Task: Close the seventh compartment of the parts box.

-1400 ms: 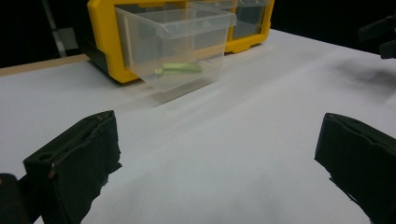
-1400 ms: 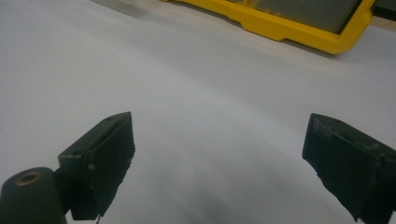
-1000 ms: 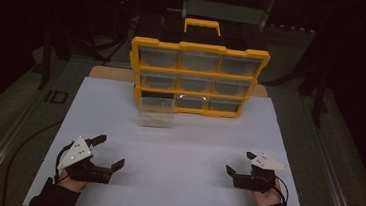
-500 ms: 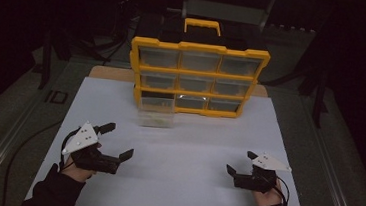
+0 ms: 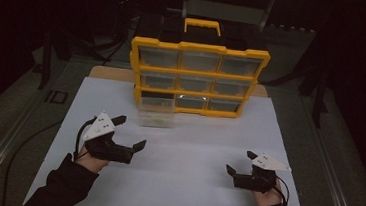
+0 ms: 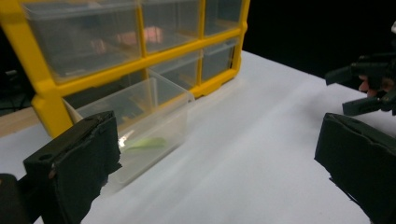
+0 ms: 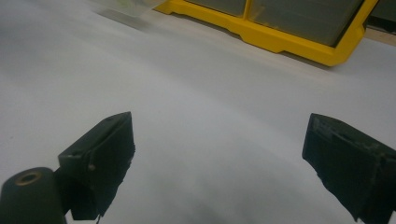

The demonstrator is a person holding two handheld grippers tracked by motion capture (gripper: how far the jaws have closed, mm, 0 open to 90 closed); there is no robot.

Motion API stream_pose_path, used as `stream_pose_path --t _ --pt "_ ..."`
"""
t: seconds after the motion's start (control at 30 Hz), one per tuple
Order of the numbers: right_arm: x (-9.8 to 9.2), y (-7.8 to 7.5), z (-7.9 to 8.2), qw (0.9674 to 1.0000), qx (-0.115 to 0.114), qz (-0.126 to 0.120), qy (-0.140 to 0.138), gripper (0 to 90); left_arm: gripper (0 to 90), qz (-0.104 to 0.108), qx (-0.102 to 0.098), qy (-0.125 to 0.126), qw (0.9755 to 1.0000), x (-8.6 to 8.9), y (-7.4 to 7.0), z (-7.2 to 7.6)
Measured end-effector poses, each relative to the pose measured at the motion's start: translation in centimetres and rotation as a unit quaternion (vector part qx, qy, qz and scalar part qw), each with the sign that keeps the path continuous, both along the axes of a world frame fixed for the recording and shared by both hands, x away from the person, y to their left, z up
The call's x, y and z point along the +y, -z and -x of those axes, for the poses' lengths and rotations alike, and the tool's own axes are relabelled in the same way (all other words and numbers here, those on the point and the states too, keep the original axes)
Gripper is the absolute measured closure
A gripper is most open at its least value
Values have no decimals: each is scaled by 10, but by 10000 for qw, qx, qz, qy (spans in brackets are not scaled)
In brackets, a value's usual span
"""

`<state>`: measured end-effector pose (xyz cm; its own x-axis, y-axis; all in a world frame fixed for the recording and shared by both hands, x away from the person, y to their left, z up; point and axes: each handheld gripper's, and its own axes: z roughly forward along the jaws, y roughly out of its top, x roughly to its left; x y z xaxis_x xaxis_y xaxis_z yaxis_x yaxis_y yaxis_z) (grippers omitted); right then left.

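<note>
Half-out clear drawer (image 6: 140,126), green contents blurry; left gripper (image 5: 129,132) near

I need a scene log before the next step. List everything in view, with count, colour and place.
Drawer organiser: one, yellow frame with nine clear drawers, standing at the table's far middle.
Pulled-out drawer: one, clear, bottom-left slot, drawn forward onto the table.
Green item: one, pale green, inside the pulled-out drawer; too blurred to name.
Table top: one, white, under everything.
Left tool: one, black with grey plate, open, near left, pointing toward the pulled-out drawer.
Right tool: one, black with grey plate, open, near right, on the table.
Hands: two, in dark sleeves, at the bottom edge.
</note>
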<state>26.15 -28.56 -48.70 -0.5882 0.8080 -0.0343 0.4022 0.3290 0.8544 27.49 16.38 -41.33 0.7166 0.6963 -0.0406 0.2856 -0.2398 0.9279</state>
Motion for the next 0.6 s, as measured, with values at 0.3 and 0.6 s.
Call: stream_pose_path --t 0.3,0.6 --pt "1 0 0 10000 13 7 -28 92 8 -136 111 -30 9998 -16 18 -8" --pt "0 0 0 10000 -6 -2 -27 93 40 -248 266 -41 9993 -28 38 -17"
